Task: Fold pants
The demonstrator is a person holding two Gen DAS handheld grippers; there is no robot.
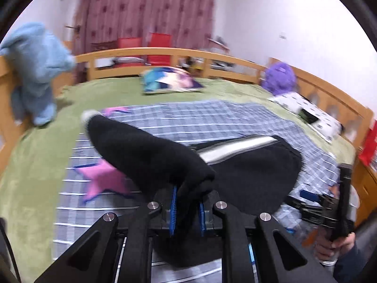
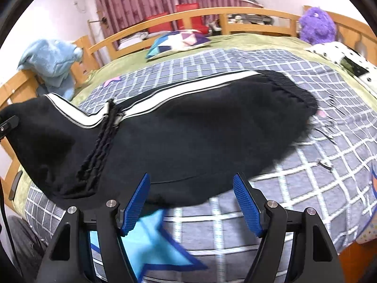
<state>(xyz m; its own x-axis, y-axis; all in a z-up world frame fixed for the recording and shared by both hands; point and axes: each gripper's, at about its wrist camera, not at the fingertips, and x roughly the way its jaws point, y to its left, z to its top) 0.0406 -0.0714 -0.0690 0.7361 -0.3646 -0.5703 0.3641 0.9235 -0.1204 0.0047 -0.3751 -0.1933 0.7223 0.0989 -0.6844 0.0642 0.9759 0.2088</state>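
Observation:
Black pants [image 2: 193, 127] with a white side stripe lie on the grey checked blanket, waistband at the far right. My left gripper [image 1: 187, 208] is shut on a bunched fold of the pants [image 1: 150, 151] and holds that leg end lifted off the blanket. In the right wrist view the lifted end hangs at the far left, where the left gripper [image 2: 8, 123] shows. My right gripper [image 2: 192, 202] is open and empty, its blue pads [image 2: 137, 202] just at the near edge of the pants. It also shows in the left wrist view [image 1: 329, 210].
The checked blanket [image 2: 306, 165] with pink and blue star patches covers a green bedspread [image 1: 28, 165]. A patterned pillow [image 1: 172, 82], a purple plush [image 1: 280, 77], a blue plush [image 1: 35, 70] and a dotted white pillow [image 1: 311, 113] lie along the wooden bed rails [image 1: 165, 53].

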